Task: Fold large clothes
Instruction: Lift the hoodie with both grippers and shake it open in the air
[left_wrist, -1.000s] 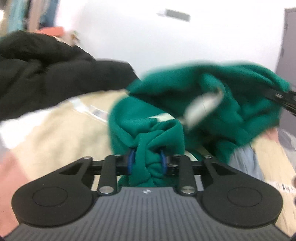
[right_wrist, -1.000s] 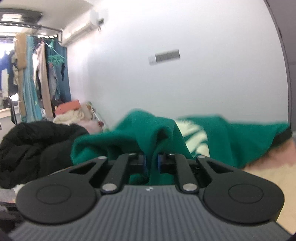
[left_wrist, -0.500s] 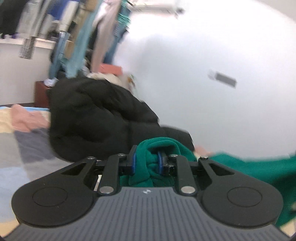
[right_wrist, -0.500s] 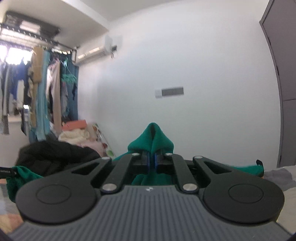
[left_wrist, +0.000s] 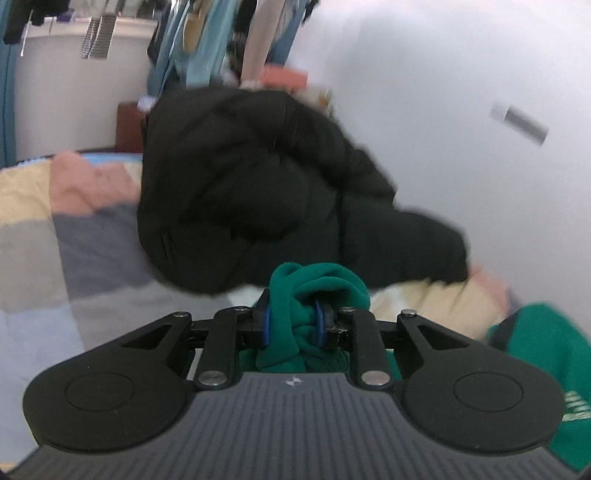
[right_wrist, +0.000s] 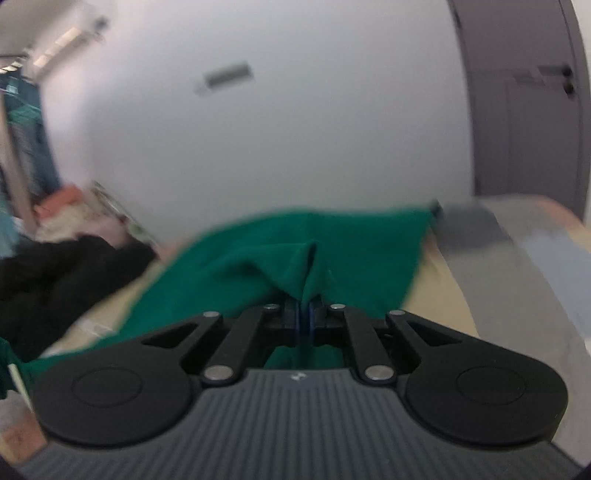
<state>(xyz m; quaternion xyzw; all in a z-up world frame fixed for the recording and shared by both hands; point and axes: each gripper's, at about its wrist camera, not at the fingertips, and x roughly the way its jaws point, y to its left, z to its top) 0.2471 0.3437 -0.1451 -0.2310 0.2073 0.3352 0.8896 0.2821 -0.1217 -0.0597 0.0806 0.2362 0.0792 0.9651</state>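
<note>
The left claw pinched a thick bunch of the green sweatshirt above the patchwork bed, near a black puffer jacket. The right claw, nearly closed, gripped a thin fold of it. Best to pull both hands apart evenly so the cloth spreads flat.

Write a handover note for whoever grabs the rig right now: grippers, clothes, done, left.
Left gripper: shut on a thick bunch of the green garment.
Right gripper: shut on a thin fold of the same garment.
The garment is spread between both over the patchwork bed cover. The black jacket lies heaped behind, untouched.
Done: garment gripped at two points.
Left: lay it flat and fold it, then the jacket.
</note>
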